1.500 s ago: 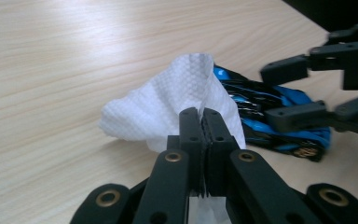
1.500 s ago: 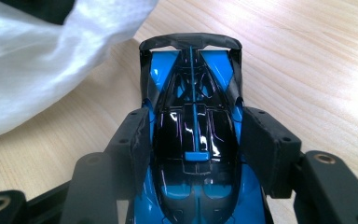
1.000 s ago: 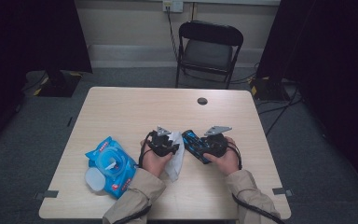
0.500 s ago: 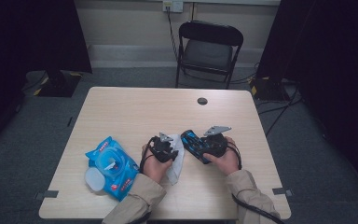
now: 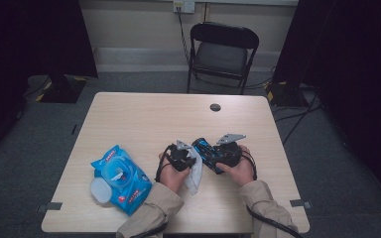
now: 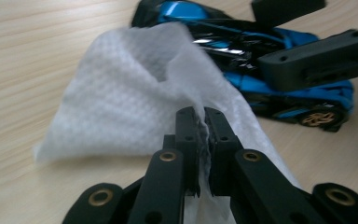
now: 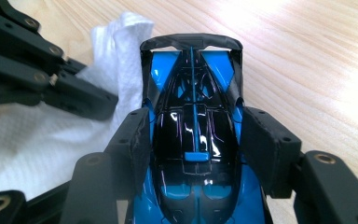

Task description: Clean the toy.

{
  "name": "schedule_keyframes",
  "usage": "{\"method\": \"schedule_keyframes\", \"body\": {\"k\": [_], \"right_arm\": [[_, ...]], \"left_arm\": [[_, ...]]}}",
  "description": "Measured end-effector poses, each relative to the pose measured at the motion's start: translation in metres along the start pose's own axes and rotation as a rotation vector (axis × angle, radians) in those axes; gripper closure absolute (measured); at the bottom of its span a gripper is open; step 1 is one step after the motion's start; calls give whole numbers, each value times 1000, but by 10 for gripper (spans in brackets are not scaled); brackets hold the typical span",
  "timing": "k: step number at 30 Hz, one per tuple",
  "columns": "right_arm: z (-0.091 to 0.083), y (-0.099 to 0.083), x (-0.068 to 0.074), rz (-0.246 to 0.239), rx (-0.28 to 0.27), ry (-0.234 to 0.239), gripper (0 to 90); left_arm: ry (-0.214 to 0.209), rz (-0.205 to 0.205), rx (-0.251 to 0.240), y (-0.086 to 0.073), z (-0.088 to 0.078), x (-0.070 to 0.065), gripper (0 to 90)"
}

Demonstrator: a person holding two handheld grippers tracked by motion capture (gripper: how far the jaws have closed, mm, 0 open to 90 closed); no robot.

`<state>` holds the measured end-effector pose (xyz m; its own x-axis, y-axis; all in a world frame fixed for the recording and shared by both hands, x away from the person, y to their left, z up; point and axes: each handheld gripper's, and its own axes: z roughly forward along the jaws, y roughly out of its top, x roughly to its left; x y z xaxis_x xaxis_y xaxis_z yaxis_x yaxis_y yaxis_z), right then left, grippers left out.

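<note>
At the table's left, near the front edge, lies a blue wipes pack with its round lid flipped open beside it. It lies well apart from both hands.

Right of it, the left gripper sits near the middle of the table, held in the person's left hand. Its jaws have just been closing and now pinch a fold of the white wipe between them; in the left gripper view the pads meet on the crumpled cloth, which fans out over the wood ahead and hangs down below the jaws. In the high view the wipe droops onto the table just beside that hand.

Just right of the wipe is the blue and black toy car, touching the cloth at one side. The right gripper, held in the right hand, grips the car across its body: in the right gripper view each pad presses on a flank of the car, whose rear wing points away from the camera. The left gripper shows there at the car's left, on the wipe.

Farther back, a small dark hole cap sits in the tabletop, and a black folding chair stands behind the table.
</note>
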<state>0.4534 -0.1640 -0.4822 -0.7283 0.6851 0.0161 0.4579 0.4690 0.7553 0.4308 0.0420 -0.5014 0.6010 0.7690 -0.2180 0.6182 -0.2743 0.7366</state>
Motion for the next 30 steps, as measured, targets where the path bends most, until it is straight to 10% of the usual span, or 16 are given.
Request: {"method": "schedule_keyframes", "body": {"k": [30], "right_arm": [[1,2,0,-4,11,0,435]], "left_arm": [[-81,68,31,0,9,-29,861]]}}
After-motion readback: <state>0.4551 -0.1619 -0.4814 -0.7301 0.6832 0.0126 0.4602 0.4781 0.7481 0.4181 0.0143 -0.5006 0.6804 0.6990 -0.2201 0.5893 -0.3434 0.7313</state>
